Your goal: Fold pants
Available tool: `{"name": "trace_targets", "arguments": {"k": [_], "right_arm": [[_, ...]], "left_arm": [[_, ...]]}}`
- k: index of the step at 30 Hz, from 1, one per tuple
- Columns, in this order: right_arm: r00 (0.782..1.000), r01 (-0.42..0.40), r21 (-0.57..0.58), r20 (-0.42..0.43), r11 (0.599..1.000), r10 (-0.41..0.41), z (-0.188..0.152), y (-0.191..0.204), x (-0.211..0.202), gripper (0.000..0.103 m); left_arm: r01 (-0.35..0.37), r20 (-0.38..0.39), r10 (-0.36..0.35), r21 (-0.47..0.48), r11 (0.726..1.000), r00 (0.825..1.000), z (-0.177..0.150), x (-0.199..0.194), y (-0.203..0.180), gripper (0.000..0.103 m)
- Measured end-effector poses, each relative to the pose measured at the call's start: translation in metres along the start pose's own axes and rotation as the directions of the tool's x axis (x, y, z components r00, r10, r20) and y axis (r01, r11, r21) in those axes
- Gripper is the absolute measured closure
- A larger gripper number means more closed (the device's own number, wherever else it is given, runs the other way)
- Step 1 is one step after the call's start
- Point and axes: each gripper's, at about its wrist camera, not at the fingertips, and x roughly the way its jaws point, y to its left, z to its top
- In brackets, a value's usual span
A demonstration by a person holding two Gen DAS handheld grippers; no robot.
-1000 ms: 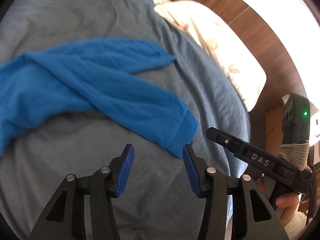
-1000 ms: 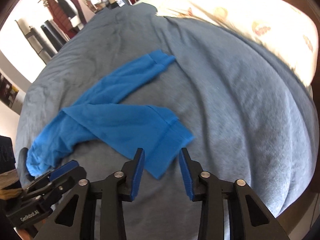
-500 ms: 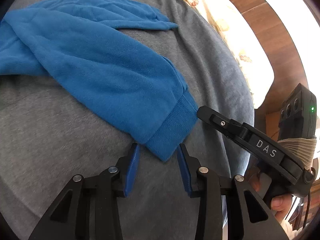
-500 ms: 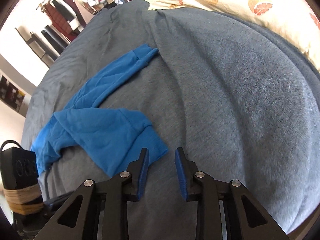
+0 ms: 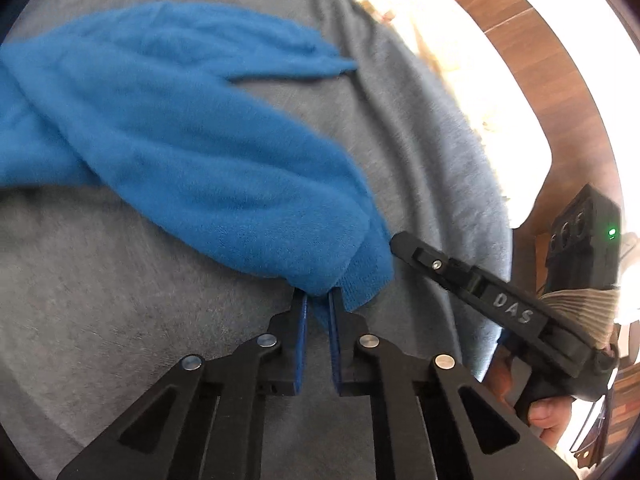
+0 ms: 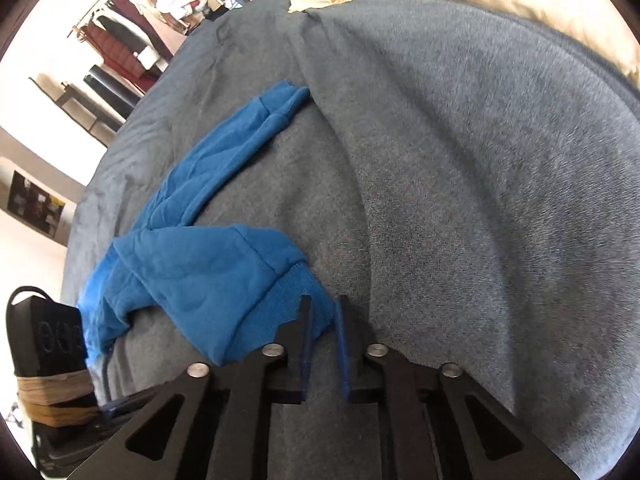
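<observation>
Blue pants [image 5: 192,152] lie on a grey blanket [image 6: 460,200]; left gripper [image 5: 318,300] and right gripper [image 6: 324,304] both pinch the near leg's cuff.

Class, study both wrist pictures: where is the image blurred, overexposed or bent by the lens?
Left wrist view: the blue pants and grey blanket look smeared, the pillow is washed out to white, and the edges curve. Right wrist view: sharper, though the clothes rack corner is overexposed and the blanket bulges like a dome.
</observation>
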Motion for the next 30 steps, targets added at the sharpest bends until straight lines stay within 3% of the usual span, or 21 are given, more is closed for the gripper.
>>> {"name": "trace_targets", "arguments": {"k": [6, 11, 13, 18, 23, 30], "right_arm": [[0.998, -0.005, 0.028, 0.065, 1.0, 0.004, 0.005, 0.004, -0.022, 0.1], [0.994, 0.01, 0.02, 0.106, 1.0, -0.012, 0.018, 0.008, -0.031, 0.1], [0.991, 0.065, -0.034, 0.118, 0.997, -0.06, 0.022, 0.013, -0.032, 0.099], [0.989, 0.119, -0.154, 0.102, 0.981, -0.104, 0.023, 0.019, -0.033, 0.075], [0.995, 0.094, -0.281, 0.069, 0.955, -0.078, 0.023, 0.028, -0.033, 0.075], [0.993, 0.119, -0.456, 0.068, 0.882, -0.099, 0.025, 0.047, -0.021, 0.07]], "left_arm": [[0.013, 0.097, -0.023, 0.103, 0.995, 0.995, 0.027, -0.042, -0.027, 0.096], [0.01, 0.115, -0.032, 0.189, 0.982, 0.993, 0.057, -0.048, -0.04, 0.096], [-0.009, 0.123, -0.017, 0.207, 0.978, 0.992, 0.067, -0.047, -0.04, 0.096], [-0.034, 0.128, 0.005, 0.219, 0.975, 0.992, 0.075, -0.042, -0.043, 0.096], [-0.05, 0.131, 0.016, 0.263, 0.964, 0.991, 0.075, -0.038, -0.05, 0.096], [-0.042, 0.116, 0.012, 0.261, 0.964, 0.993, 0.08, -0.036, -0.049, 0.096]]}}
